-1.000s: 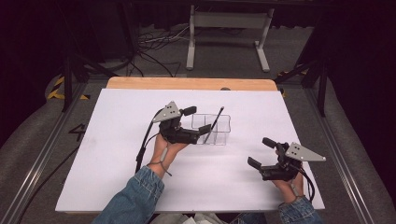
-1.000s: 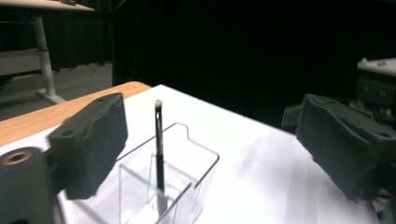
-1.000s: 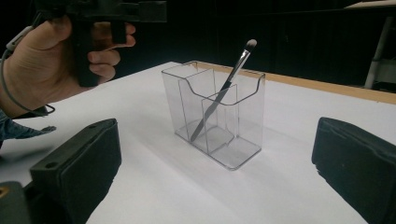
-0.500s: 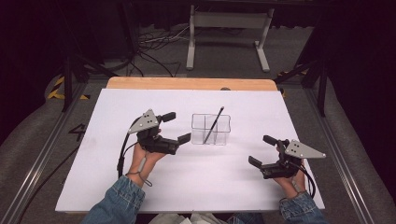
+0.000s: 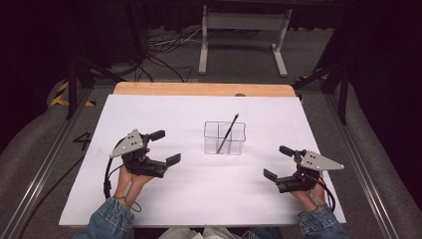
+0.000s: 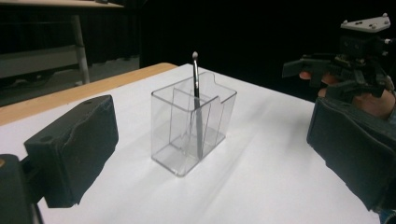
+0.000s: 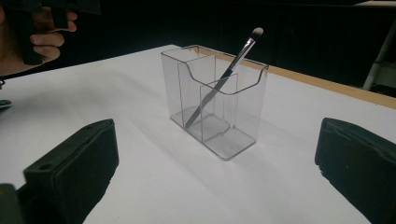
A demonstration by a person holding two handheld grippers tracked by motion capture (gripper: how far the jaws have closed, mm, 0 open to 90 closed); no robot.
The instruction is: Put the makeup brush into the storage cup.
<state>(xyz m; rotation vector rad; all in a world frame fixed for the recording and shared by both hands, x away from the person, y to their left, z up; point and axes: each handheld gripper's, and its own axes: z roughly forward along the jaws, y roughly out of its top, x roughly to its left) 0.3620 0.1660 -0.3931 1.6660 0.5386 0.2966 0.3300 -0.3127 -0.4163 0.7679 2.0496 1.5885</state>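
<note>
High view, brush: a thin make-up brush stands leaning in the clear plastic holder, bristle end up and tipped to the far right
High view, holder: near the middle of the white table cover, well apart from both tools
High view, left gripper: jaws spread, holding nothing, resting to the left of the holder
High view, right gripper: jaws spread, holding nothing, to the near right of the holder
High view, progress: judging by how things lie, the brush is already seated in the holder and both tools are clear of it; little or nothing looks left to do
High view, edges: the wooden table edge shows along the far side; bare cover lies on every side of the holder, with plenty of room to move

Left gripper view, brush: upright in a rear compartment of the holder, pale tip above the rim
Left gripper view, tool: its two black jaws stand wide at either side, nothing between them
Left gripper view, room: open cover between jaws and holder; the other gripper sits at the far right

Right gripper view, brush: the brush slants across the inner divider, handle end on the floor of the holder
Right gripper view, tool: jaws wide apart, empty
Right gripper view, room: clear cover in front; the other hand is at the far left, well away
</note>
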